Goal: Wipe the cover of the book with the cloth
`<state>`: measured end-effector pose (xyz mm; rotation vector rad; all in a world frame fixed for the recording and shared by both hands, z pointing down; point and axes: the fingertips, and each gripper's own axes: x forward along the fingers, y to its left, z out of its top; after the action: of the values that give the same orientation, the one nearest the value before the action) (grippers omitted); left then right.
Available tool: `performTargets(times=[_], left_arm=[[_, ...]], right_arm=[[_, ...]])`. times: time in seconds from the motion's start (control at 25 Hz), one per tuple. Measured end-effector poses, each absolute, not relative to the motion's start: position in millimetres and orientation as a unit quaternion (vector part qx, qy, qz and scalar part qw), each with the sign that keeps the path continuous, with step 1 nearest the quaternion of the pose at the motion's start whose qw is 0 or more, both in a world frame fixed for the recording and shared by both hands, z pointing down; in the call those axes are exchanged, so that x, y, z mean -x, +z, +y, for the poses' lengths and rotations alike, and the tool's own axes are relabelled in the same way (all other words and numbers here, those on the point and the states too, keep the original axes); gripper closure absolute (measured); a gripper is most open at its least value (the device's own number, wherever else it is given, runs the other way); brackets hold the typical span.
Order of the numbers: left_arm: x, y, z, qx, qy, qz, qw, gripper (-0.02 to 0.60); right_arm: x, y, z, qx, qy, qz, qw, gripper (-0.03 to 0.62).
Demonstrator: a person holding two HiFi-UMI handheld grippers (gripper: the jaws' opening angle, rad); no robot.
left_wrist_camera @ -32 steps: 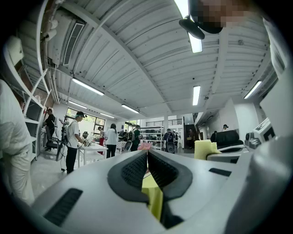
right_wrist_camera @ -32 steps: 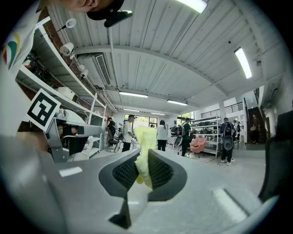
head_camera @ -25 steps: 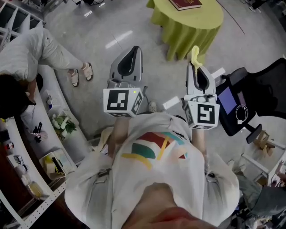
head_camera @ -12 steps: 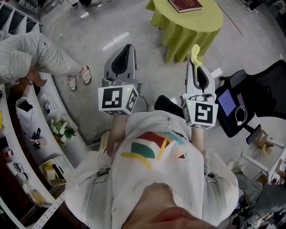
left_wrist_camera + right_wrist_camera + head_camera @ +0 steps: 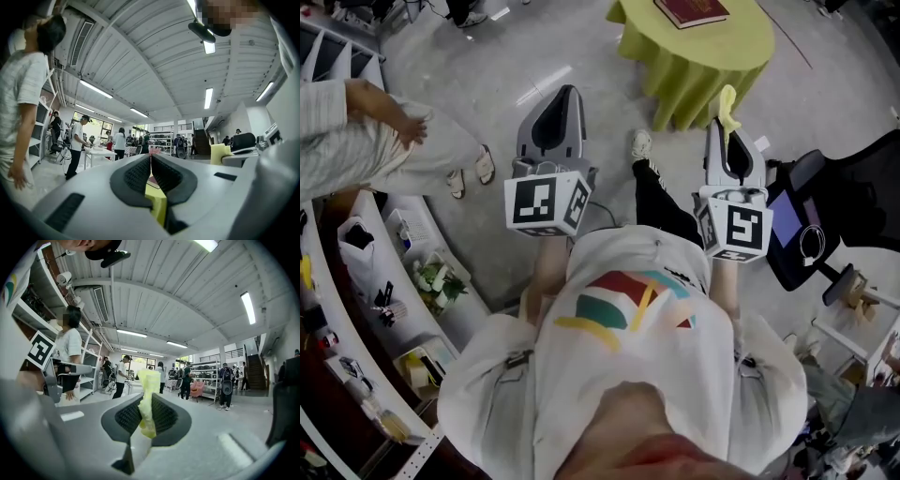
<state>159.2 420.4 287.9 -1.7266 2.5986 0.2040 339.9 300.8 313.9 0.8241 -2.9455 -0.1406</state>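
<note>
While raised before the chest, grips the yellow cloth (image 5: 149, 385) in the clenched right gripper (image 5: 146, 411). Shows left gripper (image 5: 151, 171) pressed closed, empty. Locates book (image 5: 689, 9) on green table (image 5: 712, 52), back from its near edge.

Bright ceiling strip lights (image 5: 209, 97); fisheye-warped, dark-vignetted edges; floor glare

The dark red book (image 5: 689, 10) lies flat on the green-draped table (image 5: 741, 36), the yellow cloth (image 5: 149, 399) pinched upright between jaws.
</note>
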Motion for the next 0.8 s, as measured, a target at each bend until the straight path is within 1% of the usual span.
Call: performTargets(times=[0.2, 0.44, 0.6, 0.8], left_arm=[[-137, 298, 390, 0.548, 0.071, 0.834, 0.002, 0.561], [-97, 319, 332, 0.542, 0.062, 0.838, 0.005, 0.561], [-25, 318, 280, 0.518, 0.062, 0.853, 0.016, 0.561], [76, 302, 208, 0.490, 0.072, 0.869, 0.018, 0.561]], right_arm=[[-323, 313, 265, -0.273, -0.055, -0.960, 0.038, 0.566], [-269, 329, 201, -0.258, -0.054, -0.964, 0.039, 0.566], [-206, 324, 130, -0.251, -0.022, -0.968, 0.026, 0.566], [-125, 307, 43, -0.251, -0.040, -0.967, 0.032, 0.566]])
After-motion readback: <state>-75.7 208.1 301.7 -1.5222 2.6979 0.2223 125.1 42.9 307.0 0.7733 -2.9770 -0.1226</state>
